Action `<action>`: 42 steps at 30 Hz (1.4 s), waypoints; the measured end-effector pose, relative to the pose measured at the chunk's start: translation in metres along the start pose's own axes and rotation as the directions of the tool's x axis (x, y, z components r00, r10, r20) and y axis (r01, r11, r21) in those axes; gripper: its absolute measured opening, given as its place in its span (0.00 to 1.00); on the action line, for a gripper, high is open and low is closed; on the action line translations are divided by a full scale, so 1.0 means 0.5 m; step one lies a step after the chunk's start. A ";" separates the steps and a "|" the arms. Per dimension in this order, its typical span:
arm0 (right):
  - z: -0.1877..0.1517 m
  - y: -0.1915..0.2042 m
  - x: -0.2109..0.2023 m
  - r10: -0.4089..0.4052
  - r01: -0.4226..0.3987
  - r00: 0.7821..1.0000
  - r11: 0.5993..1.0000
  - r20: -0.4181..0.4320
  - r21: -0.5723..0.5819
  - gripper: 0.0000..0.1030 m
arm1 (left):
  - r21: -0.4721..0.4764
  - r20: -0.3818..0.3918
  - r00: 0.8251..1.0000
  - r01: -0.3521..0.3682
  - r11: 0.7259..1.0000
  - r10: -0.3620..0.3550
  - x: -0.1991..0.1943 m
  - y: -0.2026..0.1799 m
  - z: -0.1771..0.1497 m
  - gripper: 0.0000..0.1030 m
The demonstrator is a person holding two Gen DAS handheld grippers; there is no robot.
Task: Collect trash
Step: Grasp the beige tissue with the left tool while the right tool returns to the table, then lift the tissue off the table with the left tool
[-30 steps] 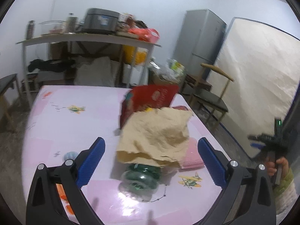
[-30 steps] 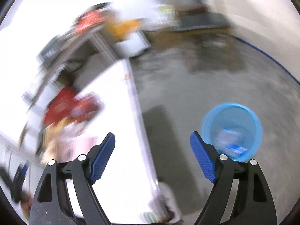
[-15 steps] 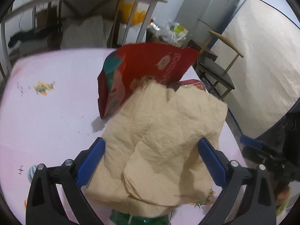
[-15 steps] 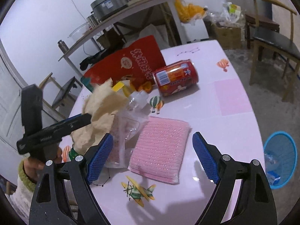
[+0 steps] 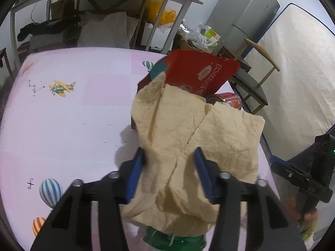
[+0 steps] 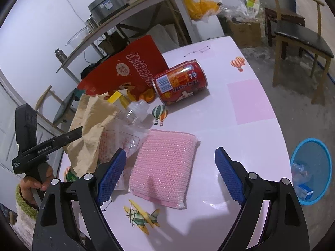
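Left gripper [image 5: 169, 175] closing around crumpled tan paper [image 5: 196, 142], paper between the blue pads, contact on both sides. Paper heaped on the pink table [image 5: 69, 125], over a green bottle [image 5: 175, 240], in front of a red bag [image 5: 201, 77] and a red can [image 6: 180, 82]. Right gripper [image 6: 170, 177] wide open, empty, hovering over a pink sponge [image 6: 165, 165] lying flat on the table. Blue bin [image 6: 312, 171] on the floor past the table edge, trash inside.

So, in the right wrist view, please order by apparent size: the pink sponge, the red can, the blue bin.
1. pink sponge, largest, though it lies nearest the camera.
2. red can.
3. blue bin, similar to the can; partly cut off, farther away.
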State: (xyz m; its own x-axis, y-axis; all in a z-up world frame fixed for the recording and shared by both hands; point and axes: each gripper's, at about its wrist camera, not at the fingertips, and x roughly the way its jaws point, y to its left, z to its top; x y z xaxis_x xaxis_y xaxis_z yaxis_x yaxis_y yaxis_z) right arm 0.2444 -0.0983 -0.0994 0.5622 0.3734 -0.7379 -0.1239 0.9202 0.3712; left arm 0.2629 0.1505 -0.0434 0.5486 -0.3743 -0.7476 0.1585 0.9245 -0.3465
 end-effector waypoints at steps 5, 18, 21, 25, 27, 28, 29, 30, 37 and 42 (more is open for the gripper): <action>-0.003 0.000 -0.006 -0.005 0.005 1.000 1.000 0.007 -0.002 0.80 | 0.013 0.033 0.999 -0.022 1.000 0.022 -0.028 0.000 -0.005 0.12; -0.008 -0.001 -0.046 -0.005 0.005 0.999 1.000 0.047 0.000 0.80 | 0.166 0.321 0.947 -0.090 0.982 0.033 -0.199 -0.079 -0.020 0.01; -0.009 -0.005 -0.062 -0.009 0.009 0.998 1.000 0.063 0.004 0.80 | 0.268 0.401 0.916 -0.128 0.955 0.010 -0.248 -0.136 -0.041 0.01; -0.011 -0.020 -0.087 -0.021 0.019 0.996 1.000 0.086 0.020 0.80 | 0.458 0.496 0.869 -0.265 0.848 0.004 -0.295 -0.241 -0.107 0.01; -0.013 -0.027 -0.098 -0.026 0.024 0.995 0.999 0.095 0.028 0.80 | 0.533 0.510 0.860 -0.324 0.782 0.008 -0.290 -0.284 -0.145 0.01; -0.015 -0.032 -0.105 -0.029 0.026 0.994 0.999 0.102 0.033 0.80 | 0.572 0.511 0.859 -0.348 0.743 0.009 -0.283 -0.304 -0.169 0.01; -0.018 -0.038 -0.113 -0.033 0.029 0.994 0.999 0.108 0.039 0.80 | 0.619 0.498 0.867 -0.363 0.696 0.010 -0.268 -0.326 -0.200 0.01; -0.020 -0.042 -0.118 -0.035 0.030 0.993 0.999 0.111 0.043 0.80 | 0.660 0.476 0.879 -0.367 0.656 0.013 -0.249 -0.344 -0.232 0.01; -0.056 -0.063 -0.154 -0.047 0.043 0.993 0.998 0.107 0.044 0.80 | 0.719 0.202 0.979 -0.127 0.684 -0.030 -0.150 -0.378 -0.357 0.01; -0.082 -0.065 -0.163 -0.039 0.038 0.997 0.999 0.072 0.023 0.80 | 0.524 0.048 0.997 0.030 0.851 -0.065 -0.108 -0.320 -0.343 0.01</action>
State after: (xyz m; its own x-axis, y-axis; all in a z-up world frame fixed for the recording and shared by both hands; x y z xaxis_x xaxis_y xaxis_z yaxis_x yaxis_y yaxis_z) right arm 0.1689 -0.1538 -0.0745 0.6241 0.3273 -0.7095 -0.0836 0.9308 0.3559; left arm 0.0671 0.0107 -0.0447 0.5763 -0.4292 -0.6954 0.5811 0.8135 -0.0205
